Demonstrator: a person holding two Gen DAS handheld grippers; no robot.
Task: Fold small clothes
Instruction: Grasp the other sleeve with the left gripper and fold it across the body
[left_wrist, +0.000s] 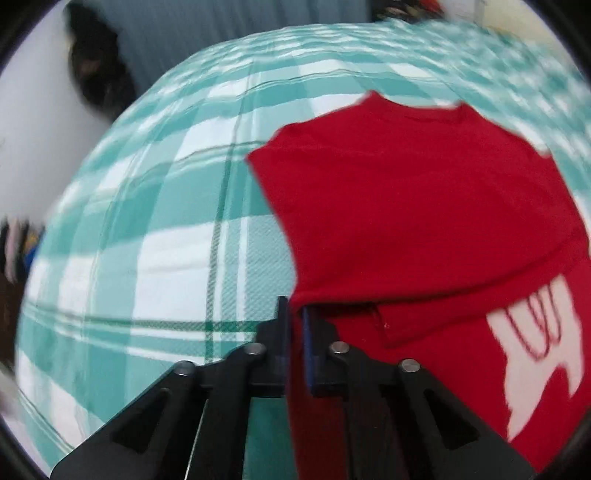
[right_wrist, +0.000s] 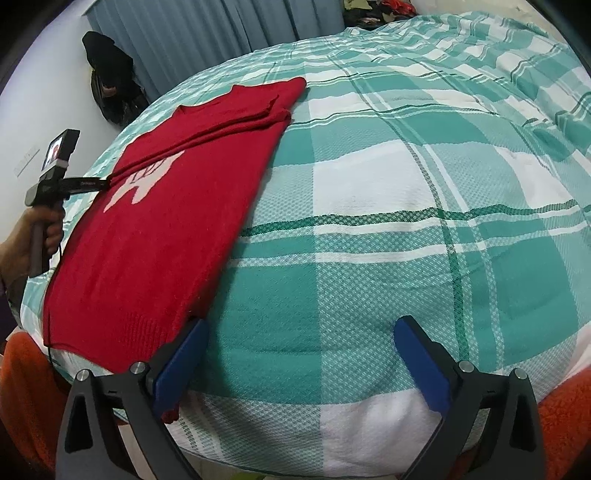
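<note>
A small red shirt (right_wrist: 155, 221) with a white print (right_wrist: 142, 182) lies on the teal and white checked bedspread (right_wrist: 369, 206); one side and sleeve are folded over onto its body. In the left wrist view the shirt (left_wrist: 417, 206) fills the right half. My left gripper (left_wrist: 294, 317) is shut on the folded edge of the shirt; it shows from outside in the right wrist view (right_wrist: 105, 182), at the shirt's left edge. My right gripper (right_wrist: 299, 332) is open and empty above the bedspread, its left finger (right_wrist: 181, 362) beside the shirt's lower right corner.
Blue-grey curtains (right_wrist: 221, 33) hang behind the bed. A dark bag (right_wrist: 110, 81) sits by the white wall at the far left. An orange blanket (right_wrist: 565, 417) lies under the bedspread's near edge. A pile of clothes (right_wrist: 380, 9) lies at the far end.
</note>
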